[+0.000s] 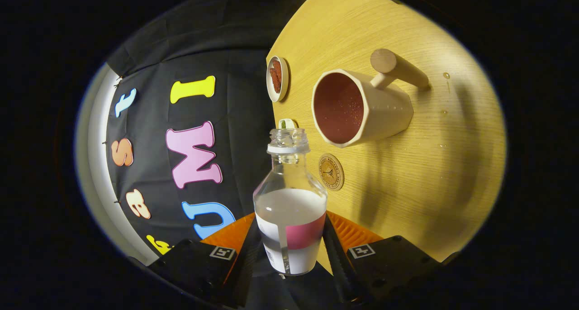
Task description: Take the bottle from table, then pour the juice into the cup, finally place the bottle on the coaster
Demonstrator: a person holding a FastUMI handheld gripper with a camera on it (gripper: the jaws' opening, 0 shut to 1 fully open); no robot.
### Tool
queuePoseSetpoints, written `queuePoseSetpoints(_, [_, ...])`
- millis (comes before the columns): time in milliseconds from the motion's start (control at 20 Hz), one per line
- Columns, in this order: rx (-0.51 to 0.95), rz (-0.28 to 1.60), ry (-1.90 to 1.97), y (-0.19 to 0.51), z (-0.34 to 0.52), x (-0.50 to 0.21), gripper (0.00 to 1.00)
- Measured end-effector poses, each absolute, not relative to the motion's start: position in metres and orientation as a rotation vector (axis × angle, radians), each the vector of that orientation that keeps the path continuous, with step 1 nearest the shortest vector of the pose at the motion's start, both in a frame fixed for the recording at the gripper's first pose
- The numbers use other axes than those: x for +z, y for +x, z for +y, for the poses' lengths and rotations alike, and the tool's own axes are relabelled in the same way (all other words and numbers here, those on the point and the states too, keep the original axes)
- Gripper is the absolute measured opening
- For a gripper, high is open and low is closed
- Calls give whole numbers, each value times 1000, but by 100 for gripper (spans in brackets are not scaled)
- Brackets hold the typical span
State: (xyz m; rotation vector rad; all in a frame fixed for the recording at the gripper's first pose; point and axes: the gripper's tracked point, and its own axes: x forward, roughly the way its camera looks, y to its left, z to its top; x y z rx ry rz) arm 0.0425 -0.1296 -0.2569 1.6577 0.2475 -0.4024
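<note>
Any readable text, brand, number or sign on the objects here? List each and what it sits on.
Bottle, held between the gripper fingers: its label's print is too small to read.
Coaster, on the table beyond the bottle: a round emblem with ring lettering, too blurred to read.
Cup: no text.

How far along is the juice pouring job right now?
Done: the bottle is off the table, gripped between both fingers, cap off. In hand: the view is rolled, the bottle's mouth near the cup, whose inside looks reddish, so pouring seems underway or finished; I see no stream. Left: standing the bottle on the round coaster beside the cup.
</note>
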Motion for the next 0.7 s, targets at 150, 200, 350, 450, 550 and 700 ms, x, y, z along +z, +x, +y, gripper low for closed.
queuePoseSetpoints(150, [-407,220,1696,47,-133,-253,75])
queuePoseSetpoints(200, [-411,207,1712,50,-135,-253,75])
queuePoseSetpoints(350, [-412,166,1762,57,-138,-245,76])
queuePoseSetpoints(450, [-417,152,1782,59,-138,-246,76])
queuePoseSetpoints(550, [-423,136,1804,61,-139,-244,75])
queuePoseSetpoints(700, [-430,114,1831,64,-141,-240,76])
